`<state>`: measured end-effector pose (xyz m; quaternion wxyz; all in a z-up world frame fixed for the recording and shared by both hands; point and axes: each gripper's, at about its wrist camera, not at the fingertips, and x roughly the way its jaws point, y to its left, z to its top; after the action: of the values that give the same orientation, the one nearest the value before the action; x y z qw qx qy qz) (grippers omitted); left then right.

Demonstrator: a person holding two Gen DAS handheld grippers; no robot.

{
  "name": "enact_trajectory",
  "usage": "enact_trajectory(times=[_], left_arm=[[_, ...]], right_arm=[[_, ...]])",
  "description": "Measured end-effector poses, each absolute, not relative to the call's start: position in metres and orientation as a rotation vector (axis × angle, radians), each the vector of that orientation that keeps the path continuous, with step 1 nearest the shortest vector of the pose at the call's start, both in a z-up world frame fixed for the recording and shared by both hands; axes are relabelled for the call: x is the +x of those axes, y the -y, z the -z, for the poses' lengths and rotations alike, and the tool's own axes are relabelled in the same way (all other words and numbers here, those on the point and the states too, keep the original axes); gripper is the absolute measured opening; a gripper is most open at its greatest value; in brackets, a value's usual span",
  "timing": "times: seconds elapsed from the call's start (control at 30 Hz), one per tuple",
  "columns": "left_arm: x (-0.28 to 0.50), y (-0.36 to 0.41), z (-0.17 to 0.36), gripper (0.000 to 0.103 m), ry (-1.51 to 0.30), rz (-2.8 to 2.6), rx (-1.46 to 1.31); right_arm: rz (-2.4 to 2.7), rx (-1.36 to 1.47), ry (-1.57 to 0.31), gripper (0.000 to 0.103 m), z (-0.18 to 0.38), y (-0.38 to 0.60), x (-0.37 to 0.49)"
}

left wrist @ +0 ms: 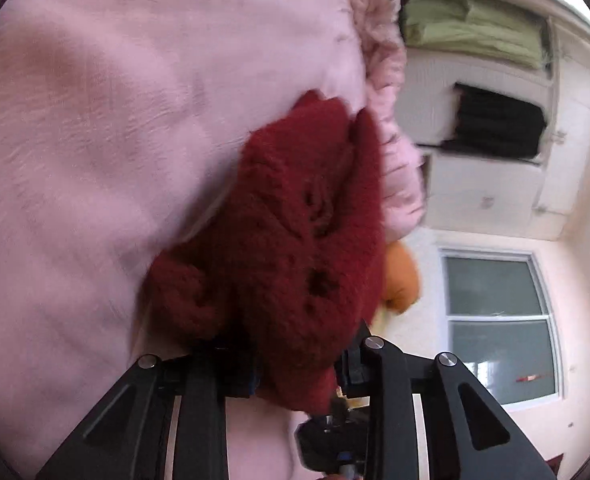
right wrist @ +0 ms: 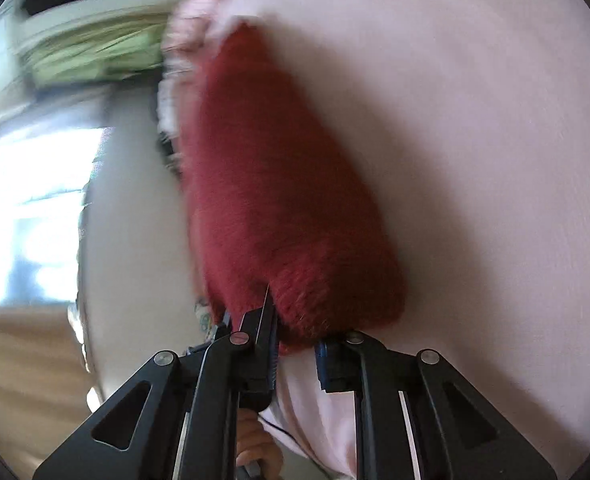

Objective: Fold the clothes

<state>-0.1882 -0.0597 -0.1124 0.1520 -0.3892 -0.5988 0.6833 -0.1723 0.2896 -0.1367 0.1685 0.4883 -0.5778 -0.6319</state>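
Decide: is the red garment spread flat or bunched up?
Bunched: the red garment lies in thick rumpled folds on the pink cover, not flat.

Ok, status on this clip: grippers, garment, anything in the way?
Left hand-held gripper and right hand-held gripper both shut on the red fuzzy garment. Garment bunched over pink bedding. Nothing blocking.

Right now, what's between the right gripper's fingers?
An edge of the red fuzzy garment sits pinched in the right gripper, shown in the right wrist view; pink bedding lies beneath.
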Motion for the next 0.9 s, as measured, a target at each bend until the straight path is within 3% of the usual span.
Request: enact_trajectory(times=[0.07,0.1,0.13,0.2,0.3,0.33,0.4,0.43,0.47,0.53,0.6,0.7,0.77,0.9], left_arm=[[-0.184,0.055,0.089,0.043,1.567,-2.121,-1.104],[-0.184,0.054,0.084,0.058,1.54,-2.16,-1.11],[-0.185,0.056,0.082,0.06,1.559,-2.162,-1.101],[-0.188,0.062,0.084,0.06,1.637,-2.116,-1.101],[-0.195,0.065,0.088,0.06,1.662,-2.1,-1.104],[-0.202,0.063,0.09,0.047,1.626,-2.103,-1.141],[-0.209,0.063,0.093,0.036,1.606,-2.098,-1.204],[-0.211,0.065,0.092,0.032,1.618,-2.087,-1.186],[-0.207,0.068,0.09,0.031,1.61,-2.098,-1.163],[-0.205,0.071,0.083,0.03,1.582,-2.16,-1.124],[-0.203,0.075,0.093,0.029,1.568,-2.193,-1.164],[-0.197,0.089,0.119,0.027,1.675,-2.103,-1.144],[-0.197,0.086,0.108,0.027,1.593,-2.161,-1.169],[-0.188,0.084,0.072,0.048,1.448,-2.301,-1.229]], right_arm=[[1.894,1.321,1.547,0.018,0.116,-0.289,-0.172],[1.931,1.313,1.499,0.025,0.108,-0.288,-0.172],[1.932,1.314,1.488,0.032,0.107,-0.287,-0.172],[1.876,1.336,1.529,0.035,0.114,-0.285,-0.174],[1.766,1.328,1.688,0.052,0.13,-0.293,-0.174],[1.725,1.303,1.743,0.056,0.137,-0.297,-0.176],[1.664,1.283,1.815,0.056,0.142,-0.299,-0.182],[1.695,1.3,1.799,0.033,0.142,-0.302,-0.182],[1.813,1.334,1.717,0.02,0.133,-0.305,-0.182],[1.918,1.288,1.625,0.018,0.114,-0.304,-0.176],[2.012,1.309,1.526,0.017,0.105,-0.299,-0.174],[1.952,1.462,1.615,0.018,0.131,-0.3,-0.183],[1.951,1.482,1.586,0.02,0.133,-0.301,-0.177],[2.05,1.488,1.399,0.042,0.101,-0.294,-0.168]])
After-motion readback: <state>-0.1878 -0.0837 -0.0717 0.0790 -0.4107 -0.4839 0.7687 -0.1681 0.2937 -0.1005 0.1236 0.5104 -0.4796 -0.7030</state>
